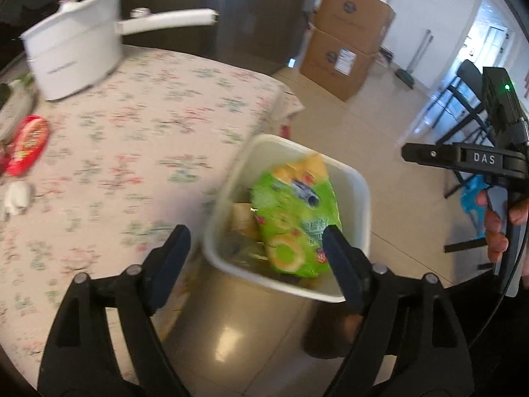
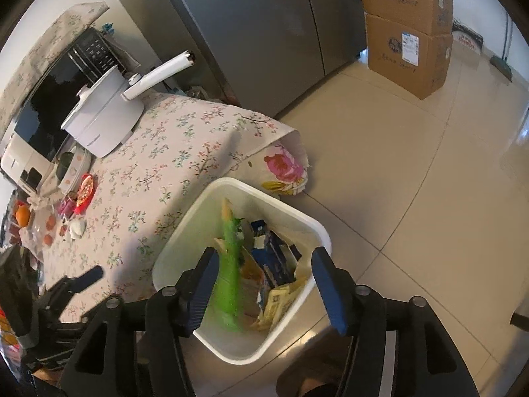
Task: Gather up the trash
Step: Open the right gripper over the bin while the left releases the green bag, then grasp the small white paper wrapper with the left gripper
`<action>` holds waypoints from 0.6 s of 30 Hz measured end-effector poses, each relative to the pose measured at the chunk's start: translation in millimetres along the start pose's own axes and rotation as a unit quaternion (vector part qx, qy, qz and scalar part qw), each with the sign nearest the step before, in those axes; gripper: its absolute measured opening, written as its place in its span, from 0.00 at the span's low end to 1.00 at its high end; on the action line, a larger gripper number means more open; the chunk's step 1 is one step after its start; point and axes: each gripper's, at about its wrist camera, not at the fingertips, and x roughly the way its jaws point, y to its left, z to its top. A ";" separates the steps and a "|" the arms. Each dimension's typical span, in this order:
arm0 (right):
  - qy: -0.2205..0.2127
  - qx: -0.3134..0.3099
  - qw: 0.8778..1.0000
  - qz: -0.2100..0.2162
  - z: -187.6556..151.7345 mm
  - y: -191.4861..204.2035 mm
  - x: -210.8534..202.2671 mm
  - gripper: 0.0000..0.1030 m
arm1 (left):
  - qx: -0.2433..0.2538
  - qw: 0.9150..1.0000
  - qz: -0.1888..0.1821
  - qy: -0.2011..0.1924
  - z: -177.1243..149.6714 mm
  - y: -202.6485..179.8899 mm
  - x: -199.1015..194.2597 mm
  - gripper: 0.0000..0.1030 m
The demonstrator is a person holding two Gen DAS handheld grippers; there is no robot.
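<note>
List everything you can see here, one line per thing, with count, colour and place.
trash bin: one, white, on the floor beside the table.
green bag: one, green and yellow, in the bin on top of other wrappers.
table: one, floral cloth.
pot: one, white, long handle, far end of the table.
red packet: one, left edge of the table.
white scraps: a few, near the red packet.
microwave: one, black, behind the pot.
cardboard boxes: two, brown, stacked on the floor by the wall.
left tongs: black, open above the bin.
right tongs: black, blue pads, open above the bin.
</note>
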 end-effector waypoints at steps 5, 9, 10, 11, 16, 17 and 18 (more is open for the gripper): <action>-0.003 -0.032 0.999 0.002 5.6 33.8 2.7 0.68 | -0.025 0.999 0.032 -0.009 -3.4 35.1 -19.9 0.87; -0.007 -0.073 0.997 -0.002 12.6 67.2 8.4 0.72 | -0.054 0.996 0.071 -0.017 -8.9 67.5 -39.3 0.96; -0.007 -0.080 0.997 -0.003 13.9 74.5 9.5 0.73 | -0.059 0.995 0.078 -0.023 -9.8 75.3 -43.8 0.96; -0.007 -0.087 0.996 -0.002 15.5 83.2 11.3 0.74 | -0.064 0.994 0.089 -0.027 -11.3 83.9 -49.8 0.96; -0.011 -0.119 0.993 0.005 18.7 125.2 16.8 0.78 | -0.117 0.984 0.131 -0.042 -18.8 134.7 -74.8 0.97; -0.012 -0.129 0.991 0.004 19.2 135.5 18.8 0.80 | -0.127 0.982 0.136 -0.044 -20.7 143.5 -78.6 0.97; -0.012 -0.139 0.990 0.004 19.9 144.4 21.2 0.81 | -0.140 0.979 0.141 -0.047 -23.2 154.2 -83.7 0.97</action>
